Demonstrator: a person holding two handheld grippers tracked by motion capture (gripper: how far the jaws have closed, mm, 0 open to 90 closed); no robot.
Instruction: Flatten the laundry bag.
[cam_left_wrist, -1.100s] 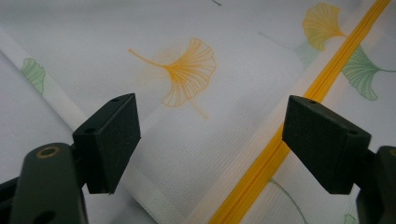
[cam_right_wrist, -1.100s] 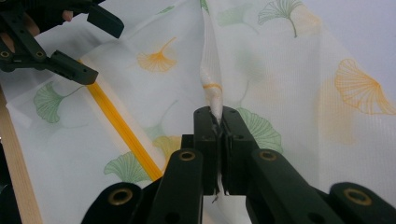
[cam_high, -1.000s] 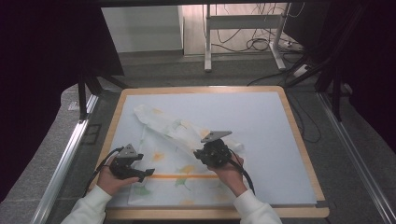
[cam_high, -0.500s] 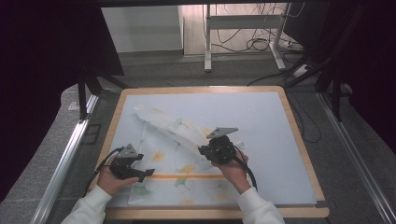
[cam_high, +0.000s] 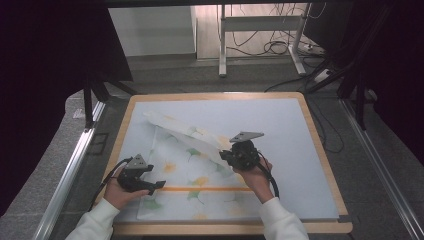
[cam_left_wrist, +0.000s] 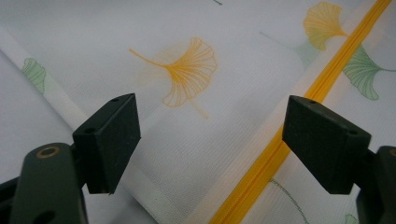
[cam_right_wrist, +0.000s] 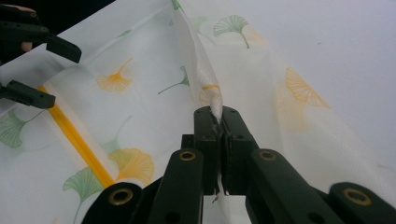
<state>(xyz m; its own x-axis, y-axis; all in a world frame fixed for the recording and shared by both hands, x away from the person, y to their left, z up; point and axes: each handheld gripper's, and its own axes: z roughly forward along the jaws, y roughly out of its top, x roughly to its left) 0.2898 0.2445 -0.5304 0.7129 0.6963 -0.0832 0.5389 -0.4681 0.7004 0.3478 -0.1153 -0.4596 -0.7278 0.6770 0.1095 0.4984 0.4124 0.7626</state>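
A white cloth (cam_high: 190, 170) printed with green and yellow ginkgo leaves and crossed by a yellow stripe (cam_high: 210, 189) lies on the pale blue table top (cam_high: 280, 125). My right gripper (cam_high: 231, 156) is shut on a pinched fold of the cloth (cam_right_wrist: 215, 105), lifting it into a ridge that runs to the far left corner. My left gripper (cam_high: 155, 186) rests low at the cloth's near left, open, its pads (cam_left_wrist: 112, 140) wide apart over the cloth (cam_left_wrist: 196, 70) beside the yellow stripe (cam_left_wrist: 275, 149).
The table has a wooden rim (cam_high: 320, 145). Beyond it stand a metal stand (cam_high: 260, 30) and cables (cam_high: 280, 47) on the floor. A metal rail (cam_high: 70, 170) runs along the left side.
My right gripper has moved to the right and slightly up with the pinched cloth, spreading the crumpled part flatter. My left gripper has stayed put.
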